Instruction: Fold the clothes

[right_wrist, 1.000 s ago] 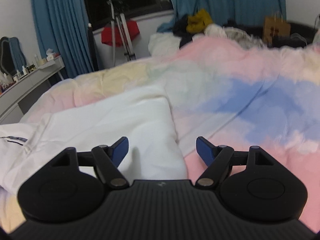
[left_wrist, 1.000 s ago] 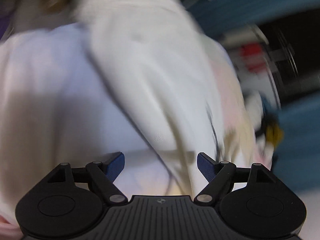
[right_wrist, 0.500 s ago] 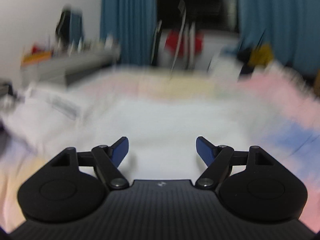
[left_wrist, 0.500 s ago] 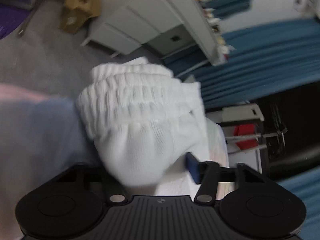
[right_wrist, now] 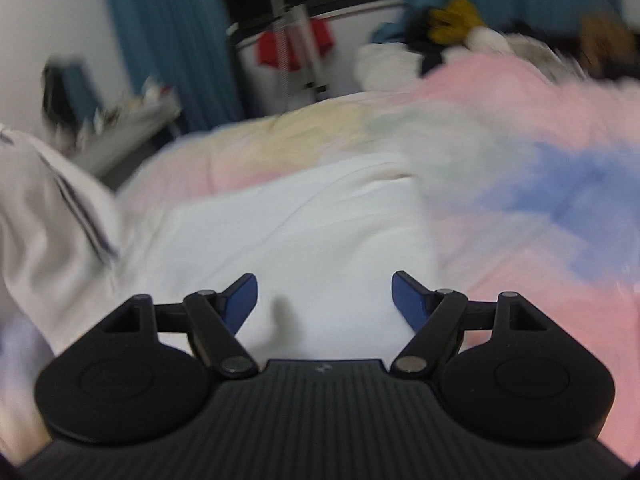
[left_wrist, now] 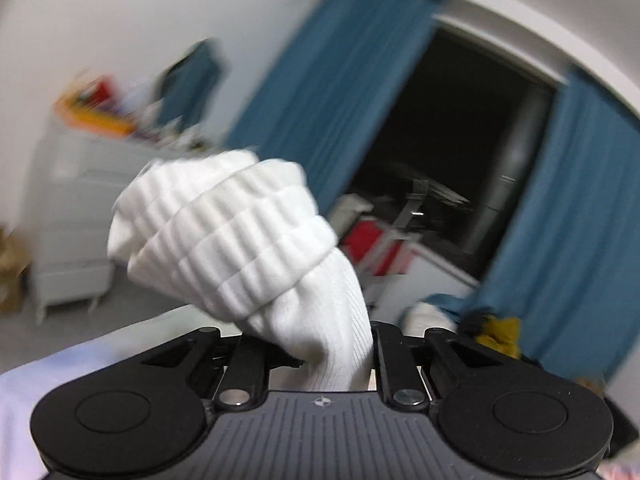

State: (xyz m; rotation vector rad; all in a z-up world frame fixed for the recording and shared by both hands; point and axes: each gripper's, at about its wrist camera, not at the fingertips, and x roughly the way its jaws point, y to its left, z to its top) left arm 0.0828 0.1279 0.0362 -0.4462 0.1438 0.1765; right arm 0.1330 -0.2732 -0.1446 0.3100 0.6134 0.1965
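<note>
My left gripper (left_wrist: 336,354) is shut on a white garment's ribbed cuff (left_wrist: 232,236), which bunches up in front of the camera and is raised above the bed. The blue pads are hidden by the cloth. In the right wrist view the white garment (right_wrist: 304,232) lies spread on the pastel bedspread (right_wrist: 540,208). Its left part (right_wrist: 48,200), with a dark stripe, is lifted up. My right gripper (right_wrist: 324,300) is open and empty, just above the garment's near part.
Blue curtains (left_wrist: 332,92) and a dark window (left_wrist: 452,128) stand behind the bed. A grey dresser (left_wrist: 68,216) is at the left. A pile of clothes (right_wrist: 448,36) lies at the bed's far end, beside a drying rack with red cloth (right_wrist: 296,44).
My left gripper has shut on the white cuff and lifted it, tilting up from the bed toward the window. My right gripper stayed open over the garment, swinging slightly.
</note>
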